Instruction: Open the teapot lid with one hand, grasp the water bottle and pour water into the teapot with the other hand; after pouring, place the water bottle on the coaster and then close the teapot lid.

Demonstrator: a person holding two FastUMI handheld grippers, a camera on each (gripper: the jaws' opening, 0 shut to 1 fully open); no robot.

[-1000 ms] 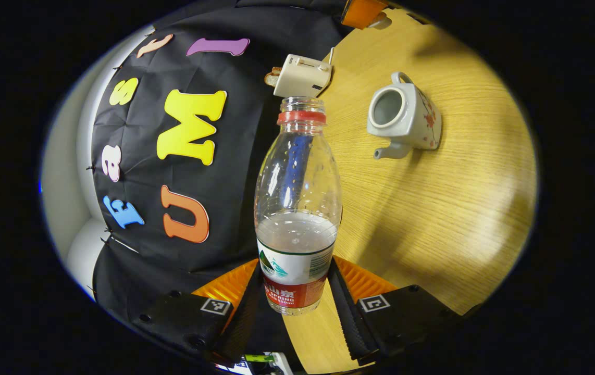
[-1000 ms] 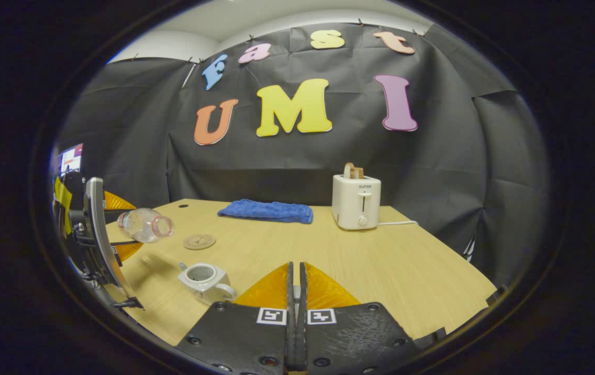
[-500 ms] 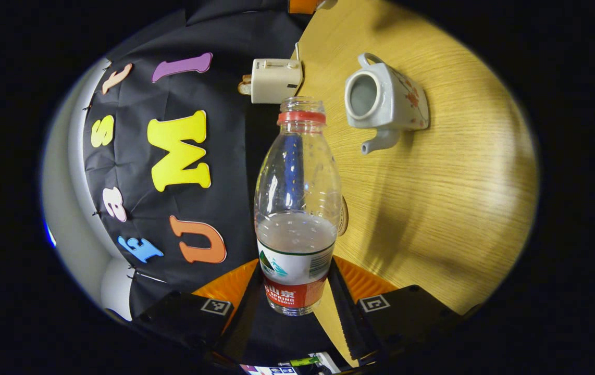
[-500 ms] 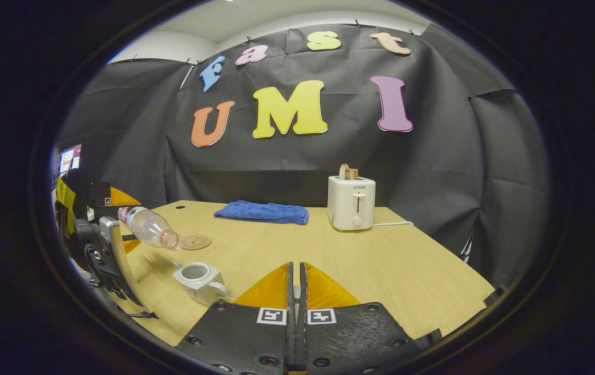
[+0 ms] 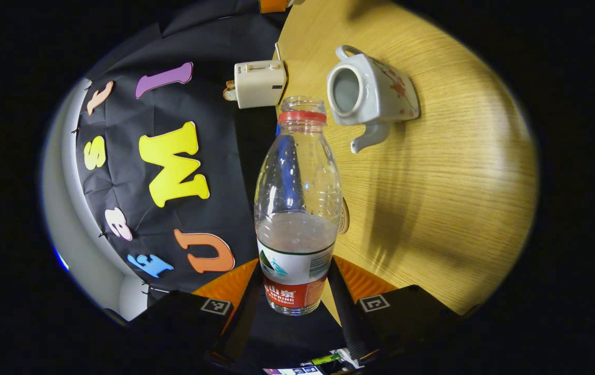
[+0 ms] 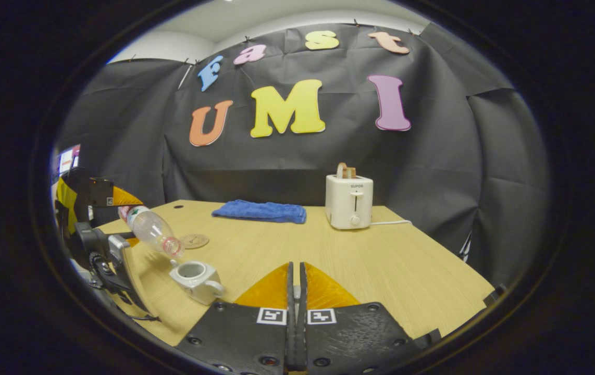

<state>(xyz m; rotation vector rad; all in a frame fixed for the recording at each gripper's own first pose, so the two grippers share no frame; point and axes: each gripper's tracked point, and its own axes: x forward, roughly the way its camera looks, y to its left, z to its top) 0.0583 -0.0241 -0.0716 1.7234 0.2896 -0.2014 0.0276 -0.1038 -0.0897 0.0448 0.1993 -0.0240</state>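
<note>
above the lidless teapot (image 6: 193, 276) i hold the bottle (image 5: 297, 208) clamped in my left gripper (image 5: 297, 302), neck tilted toward its opening; my right gripper (image 6: 295, 291) is pinched closed beside the teapot.

Staged recording booth: black cloth wall (image 6: 120, 151), wooden table (image 6: 381, 265), toaster (image 6: 349, 201), towel (image 6: 260, 211).

Tilted bottle (image 6: 150, 228) over lidless teapot (image 6: 196, 280).
</note>
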